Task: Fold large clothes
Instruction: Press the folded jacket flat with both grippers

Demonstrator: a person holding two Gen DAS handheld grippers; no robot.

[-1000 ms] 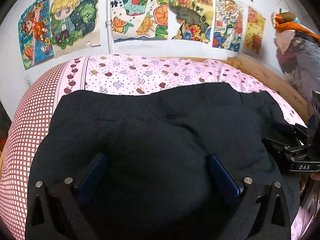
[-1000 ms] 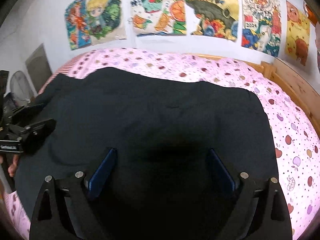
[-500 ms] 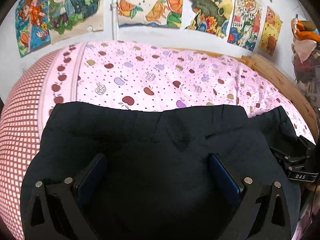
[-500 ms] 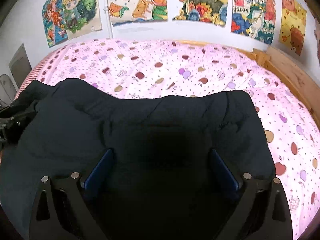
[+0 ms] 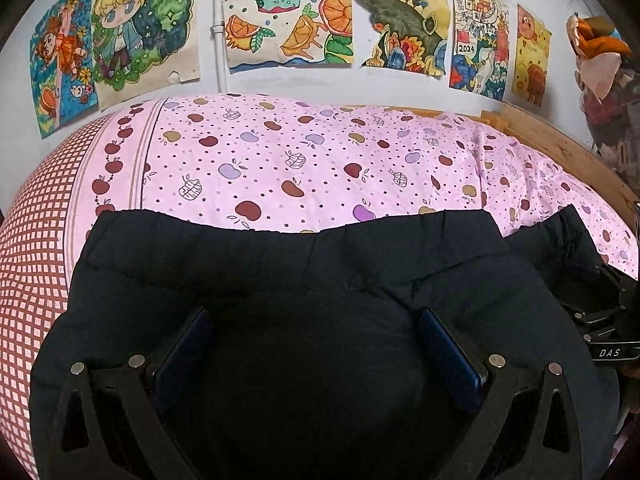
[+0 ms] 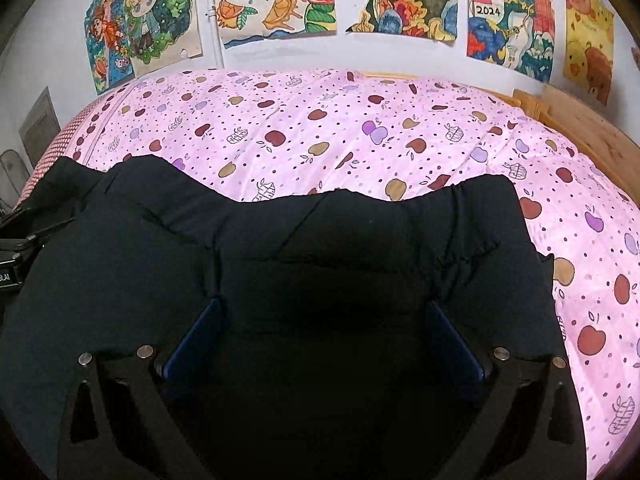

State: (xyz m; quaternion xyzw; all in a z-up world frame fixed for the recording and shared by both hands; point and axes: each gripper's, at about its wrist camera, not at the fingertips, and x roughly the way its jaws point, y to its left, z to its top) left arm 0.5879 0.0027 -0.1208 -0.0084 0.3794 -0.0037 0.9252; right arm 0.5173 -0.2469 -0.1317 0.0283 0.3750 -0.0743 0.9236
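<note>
A large black garment (image 5: 280,264) lies spread on the pink apple-print bed (image 5: 320,160), its gathered band edge facing the wall. My left gripper (image 5: 314,314) stands wide open low over it, with dark cloth between the blue pads (image 5: 188,344). In the right wrist view the same garment (image 6: 320,232) fills the lower half. The jaws of my right gripper (image 6: 323,303) are opening, with cloth lying between them and creases running out from the fingertips. Each gripper's black body shows at the edge of the other's view.
Colourful drawings (image 5: 288,12) cover the white wall behind the bed. A wooden bed frame (image 6: 580,136) runs along the right side. A red checked strip (image 5: 32,248) borders the sheet on the left. Clothes hang at the far right (image 5: 600,60).
Both grippers have sunk and moved with the garment. Its far edge has drawn nearer to the cameras, so much more pink sheet shows beyond it. The right jaws have spread a little.
</note>
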